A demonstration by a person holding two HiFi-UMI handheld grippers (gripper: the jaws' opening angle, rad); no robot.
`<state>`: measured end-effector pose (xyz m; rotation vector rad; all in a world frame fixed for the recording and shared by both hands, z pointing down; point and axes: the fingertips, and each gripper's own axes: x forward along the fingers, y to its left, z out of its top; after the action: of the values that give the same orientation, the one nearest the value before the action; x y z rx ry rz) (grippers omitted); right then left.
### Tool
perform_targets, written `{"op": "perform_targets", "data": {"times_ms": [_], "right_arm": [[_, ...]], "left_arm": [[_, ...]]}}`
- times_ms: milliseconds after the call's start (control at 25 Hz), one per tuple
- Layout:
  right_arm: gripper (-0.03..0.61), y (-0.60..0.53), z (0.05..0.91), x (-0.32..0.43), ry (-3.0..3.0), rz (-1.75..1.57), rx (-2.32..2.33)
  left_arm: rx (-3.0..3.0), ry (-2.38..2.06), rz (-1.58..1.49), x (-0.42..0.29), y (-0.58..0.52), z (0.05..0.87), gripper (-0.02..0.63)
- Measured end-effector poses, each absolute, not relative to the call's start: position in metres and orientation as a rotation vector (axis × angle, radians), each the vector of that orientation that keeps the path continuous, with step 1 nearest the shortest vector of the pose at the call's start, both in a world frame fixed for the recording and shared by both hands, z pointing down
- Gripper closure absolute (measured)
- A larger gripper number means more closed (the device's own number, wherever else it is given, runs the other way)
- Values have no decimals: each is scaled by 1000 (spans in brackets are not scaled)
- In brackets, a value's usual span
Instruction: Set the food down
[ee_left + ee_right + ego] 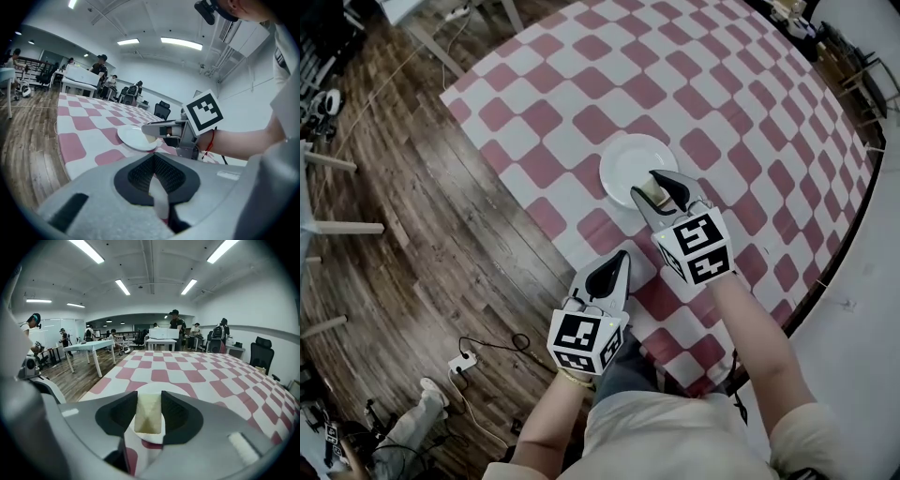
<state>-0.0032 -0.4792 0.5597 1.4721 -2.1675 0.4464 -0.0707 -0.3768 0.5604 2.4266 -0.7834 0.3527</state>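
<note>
A pale yellow block of food [149, 416] sits between the jaws of my right gripper [149, 398], which is shut on it. In the head view that gripper [662, 190] holds the food [653, 191] over the near right rim of a white plate [628, 159] on the red-and-white checked table. The plate [187, 389] lies just beyond and under the food. My left gripper [622, 258] hangs near the table's front edge, below and left of the plate, jaws together with nothing in them. From the left gripper view, the right gripper [151, 129] reaches over the plate [133, 138].
The checked tablecloth [741, 103] stretches far beyond the plate. Wooden floor [441, 234] lies to the left with table legs, a power strip and cables. White desks, chairs and several people stand in the room behind the table.
</note>
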Motion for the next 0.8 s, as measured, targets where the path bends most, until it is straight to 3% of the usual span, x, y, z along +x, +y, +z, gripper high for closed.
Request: {"op": "perform_targets", "data": {"times_ms": [800], "right_arm": [[413,-523,605,3,-1973,480,1423]], "left_arm": [[2407,-752,340,-62,-401,577,614]]}}
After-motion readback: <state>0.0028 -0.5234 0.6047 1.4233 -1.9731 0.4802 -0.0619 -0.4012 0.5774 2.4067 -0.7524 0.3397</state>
